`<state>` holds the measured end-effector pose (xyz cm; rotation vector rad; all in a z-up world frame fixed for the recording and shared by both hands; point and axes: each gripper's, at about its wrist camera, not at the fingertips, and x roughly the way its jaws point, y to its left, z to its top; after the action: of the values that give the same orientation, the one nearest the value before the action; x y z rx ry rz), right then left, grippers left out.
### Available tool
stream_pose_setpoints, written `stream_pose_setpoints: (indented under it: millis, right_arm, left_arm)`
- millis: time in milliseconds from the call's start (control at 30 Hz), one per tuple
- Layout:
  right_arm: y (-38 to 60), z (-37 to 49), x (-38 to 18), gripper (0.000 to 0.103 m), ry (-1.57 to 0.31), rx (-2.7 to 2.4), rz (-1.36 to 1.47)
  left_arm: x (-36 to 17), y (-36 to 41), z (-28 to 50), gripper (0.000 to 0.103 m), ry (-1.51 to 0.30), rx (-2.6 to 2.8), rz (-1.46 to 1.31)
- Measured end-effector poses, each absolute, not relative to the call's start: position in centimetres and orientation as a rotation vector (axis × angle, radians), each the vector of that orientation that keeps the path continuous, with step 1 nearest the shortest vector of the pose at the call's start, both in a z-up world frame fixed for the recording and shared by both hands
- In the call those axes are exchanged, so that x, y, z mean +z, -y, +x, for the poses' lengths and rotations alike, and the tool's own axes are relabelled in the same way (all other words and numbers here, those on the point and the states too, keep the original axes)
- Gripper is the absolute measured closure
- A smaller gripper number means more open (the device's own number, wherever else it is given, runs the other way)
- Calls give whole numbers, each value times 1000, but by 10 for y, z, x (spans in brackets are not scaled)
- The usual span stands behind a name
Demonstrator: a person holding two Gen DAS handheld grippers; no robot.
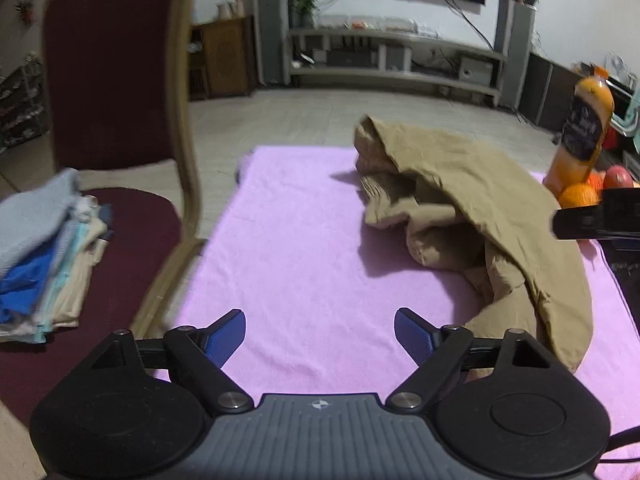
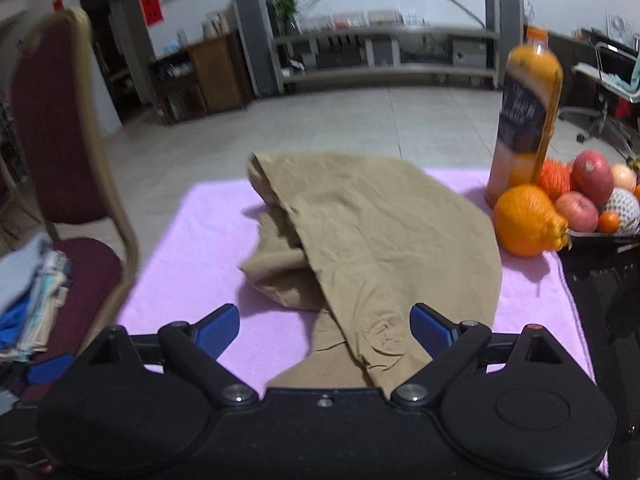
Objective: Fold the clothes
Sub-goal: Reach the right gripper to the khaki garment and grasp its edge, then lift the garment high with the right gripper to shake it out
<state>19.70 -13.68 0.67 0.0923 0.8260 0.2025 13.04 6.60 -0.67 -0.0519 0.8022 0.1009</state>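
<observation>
Right, both tools are up over the pink towel (image 1: pixel 288 216), and neither has hold of anything. From the left wrist view, the left gripper (image 1: pixel 319 334) sits at six o'clock with its blue-padded fingers (image 1: pixel 226 334) spread wide, bare towel between them. The tan garment (image 1: pixel 472 200) lies crumpled across the towel from about twelve o'clock round to four, one end bunched and raised at the far edge, the near end trailing down just beside the left gripper's right-hand finger. I cannot tell whether cloth and finger touch.

Over to the right wrist view: the right gripper (image 2: pixel 325 330) is parted just as wide, and here the near tail of the garment runs straight down between its fingers (image 2: pixel 430 334), lying loose on the towel, not pinched.

At nine o'clock stands a maroon chair (image 1: pixel 116 64) with a pale frame, and on its seat a stack of folded clothes (image 1: pixel 44 248) in blues, whites and cream. At two o'clock an orange juice bottle (image 2: pixel 524 120) stands upright on the towel's far corner, a large orange (image 2: pixel 528 220) just beside its base, and a dark tray of fruit (image 2: pixel 600 236) with apples beyond that.
</observation>
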Motion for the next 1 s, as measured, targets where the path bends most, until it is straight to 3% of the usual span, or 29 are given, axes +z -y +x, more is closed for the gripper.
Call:
stream_pose_setpoints:
  millis: [100,167,200,233,300,367,400,467,500,533,567,600,1000]
  right_arm:
    - [134,219,-20,17,-862,183,85]
    - [131,232,-35,38,-875,158,70]
    - [130,238,-41,58,-876,145,73]
    - [129,244,-46,65,-876,132,76]
    - [127,254,-52,63,-862,134,83]
    - [118,263,-58,43,-833,133,25]
    - [114,267,-61,25,-819,132,-5]
    - [106,276,-67,23,-791,130,-62]
    - [109,281,-68,33,-805,113,-59]
    - [113,285,-70,53,-819,96,-55]
    - [116,289,-71,66,-833,79,-52]
    - [120,294,-73,97,-846,61,-48]
    - [113,137,177,100,-72,-93,-404]
  left_arm:
    - [-21,-67,144,25,-854,20,-100]
    - [-27,-67,144,36,-846,8,-96]
    - [-29,-67,144,46,-836,9,-89]
    - [-31,-68,143,47,-827,18,-85]
    - [-32,-75,143,47,-817,31,-102]
    - [-34,-81,144,45,-815,44,-128]
    - [-34,-83,145,43,-818,51,-136]
    - [-36,-85,145,41,-823,60,-142]
    - [-37,-86,144,41,-825,63,-143]
    - [-38,-86,144,41,-826,66,-143]
    - [-38,-87,142,41,-825,66,-142]
    - [-37,-87,139,41,-820,68,-144]
    - [26,-92,73,37,-651,80,-176]
